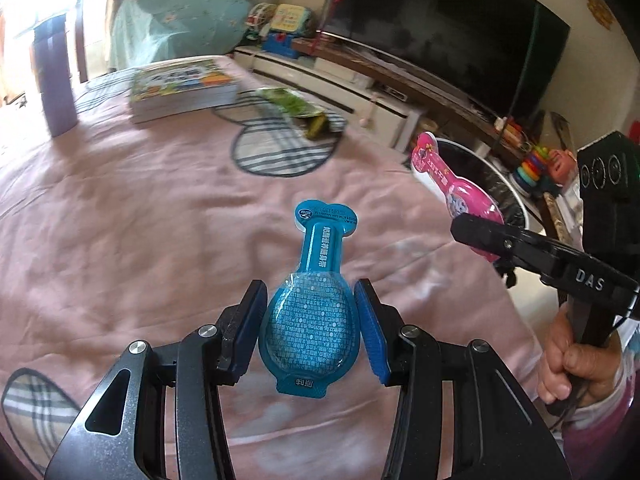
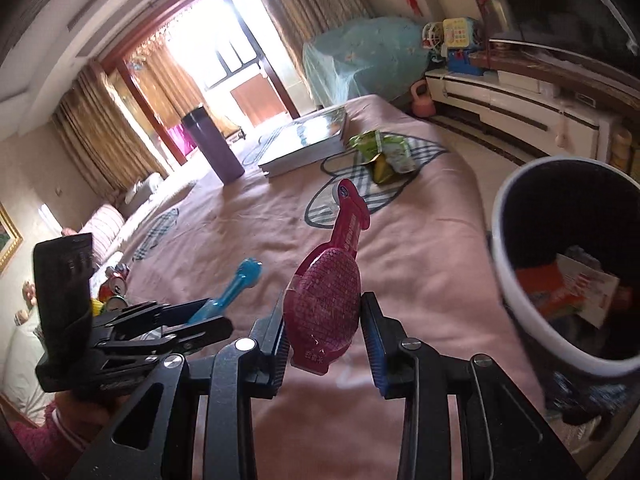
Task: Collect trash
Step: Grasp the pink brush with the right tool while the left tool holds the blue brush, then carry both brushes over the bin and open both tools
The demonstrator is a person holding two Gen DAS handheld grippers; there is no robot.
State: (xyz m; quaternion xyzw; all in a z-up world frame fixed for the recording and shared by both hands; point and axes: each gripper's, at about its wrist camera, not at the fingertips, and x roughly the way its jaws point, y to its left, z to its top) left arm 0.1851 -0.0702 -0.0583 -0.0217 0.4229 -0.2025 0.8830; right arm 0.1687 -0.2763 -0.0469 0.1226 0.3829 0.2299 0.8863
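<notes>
Left wrist view: glossy bottle-shaped blue pouch [image 1: 309,320], wrinkled pink cloth [image 1: 120,240].

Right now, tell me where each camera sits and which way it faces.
Left wrist: on the left gripper, looking down across the pink bed toward the TV; its fingers clamp a blue packet; the right gripper and a hand show.
Right wrist: on the right gripper, facing the window, bin at right; it clamps a pink packet; the left gripper shows.
Shared: bed, both packets, books, green wrapper.
</notes>
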